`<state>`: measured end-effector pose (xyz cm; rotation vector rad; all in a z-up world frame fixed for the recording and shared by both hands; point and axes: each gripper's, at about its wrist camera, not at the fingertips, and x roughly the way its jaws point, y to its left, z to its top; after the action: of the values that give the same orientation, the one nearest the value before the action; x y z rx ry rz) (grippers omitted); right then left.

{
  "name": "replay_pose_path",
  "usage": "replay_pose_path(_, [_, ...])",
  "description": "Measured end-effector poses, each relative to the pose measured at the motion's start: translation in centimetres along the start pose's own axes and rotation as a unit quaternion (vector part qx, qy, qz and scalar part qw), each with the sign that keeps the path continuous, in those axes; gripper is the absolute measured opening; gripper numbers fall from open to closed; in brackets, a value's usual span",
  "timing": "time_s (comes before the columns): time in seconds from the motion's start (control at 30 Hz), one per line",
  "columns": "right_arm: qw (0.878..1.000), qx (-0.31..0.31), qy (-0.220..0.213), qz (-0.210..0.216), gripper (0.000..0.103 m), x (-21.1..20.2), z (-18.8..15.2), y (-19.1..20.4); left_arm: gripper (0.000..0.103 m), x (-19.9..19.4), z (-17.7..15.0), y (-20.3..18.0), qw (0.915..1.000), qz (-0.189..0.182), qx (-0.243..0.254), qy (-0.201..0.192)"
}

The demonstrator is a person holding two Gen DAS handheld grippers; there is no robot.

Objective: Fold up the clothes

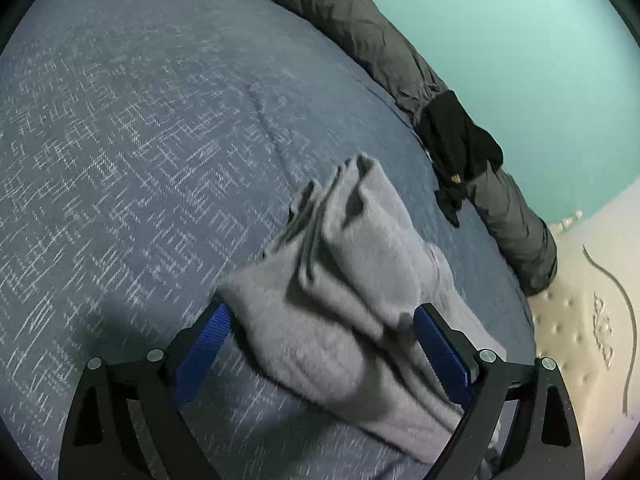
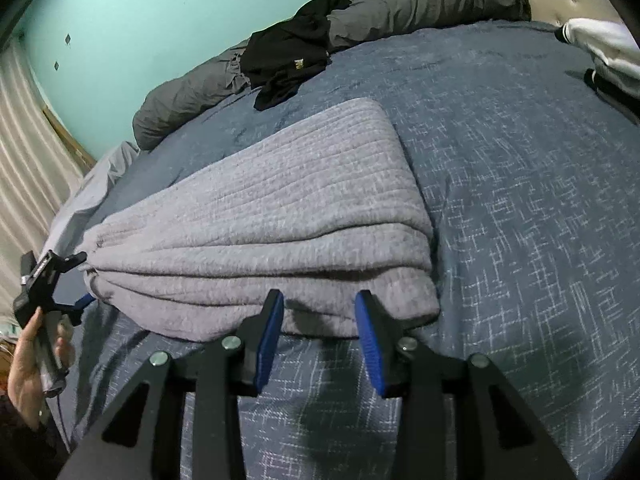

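A grey knitted garment (image 2: 260, 208) lies folded into a thick, layered wedge on the blue bedspread (image 2: 520, 200). My right gripper (image 2: 319, 295) is open at its near folded edge, and its blue pads do not press on the cloth. In the left wrist view, the bunched narrow end of the garment (image 1: 352, 248) lies between the wide-open jaws of my left gripper (image 1: 323, 308), loose and not pinched. The right wrist view shows the left gripper (image 2: 84, 280) at the garment's left end, held by a hand (image 2: 28, 380).
A black garment (image 2: 288, 52) lies crumpled against a long dark grey bolster (image 2: 420, 4) along the teal wall. A white and black garment (image 2: 600, 48) sits at the far right edge. A curtain (image 2: 28, 152) hangs at left. A quilted mattress side (image 1: 580, 320) shows beyond the bed's corner.
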<state>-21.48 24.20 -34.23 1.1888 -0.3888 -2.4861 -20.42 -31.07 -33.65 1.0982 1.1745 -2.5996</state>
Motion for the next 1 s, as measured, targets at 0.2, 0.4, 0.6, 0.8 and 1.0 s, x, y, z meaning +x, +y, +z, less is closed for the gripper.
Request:
replay_pose_path(0.2, [1.0, 0.002, 0.01, 0.006, 0.037, 0.6, 0.3, -0.2, 0.096, 1.8, 0.5, 0.4, 0.9999, 0.008, -0.011, -0.002])
replay_pose_path(0.4, [1.0, 0.01, 0.01, 0.019, 0.037, 0.6, 0.3, -0.6, 0.088, 2.0, 0.7, -0.4, 0.9998, 0.009, 0.007, -0.014])
replay_pose_path(0.6, [1.0, 0.015, 0.011, 0.024, 0.037, 0.6, 0.3, -0.9, 0.054, 1.4, 0.6, -2.3, 0.9984, -0.001, 0.049, -0.027])
replay_pose_path(0.8, [0.999, 0.017, 0.011, 0.027, 0.038, 0.7, 0.4, -1.1, 0.033, 0.4, 0.6, -3.5, 0.9965, -0.011, 0.074, -0.037])
replay_pose_path(1.0, [0.999, 0.019, -0.002, 0.033, 0.038, -0.2, 1.0, -1.5, 0.023, -0.9, 0.6, -5.0, 0.9944, -0.031, 0.089, -0.047])
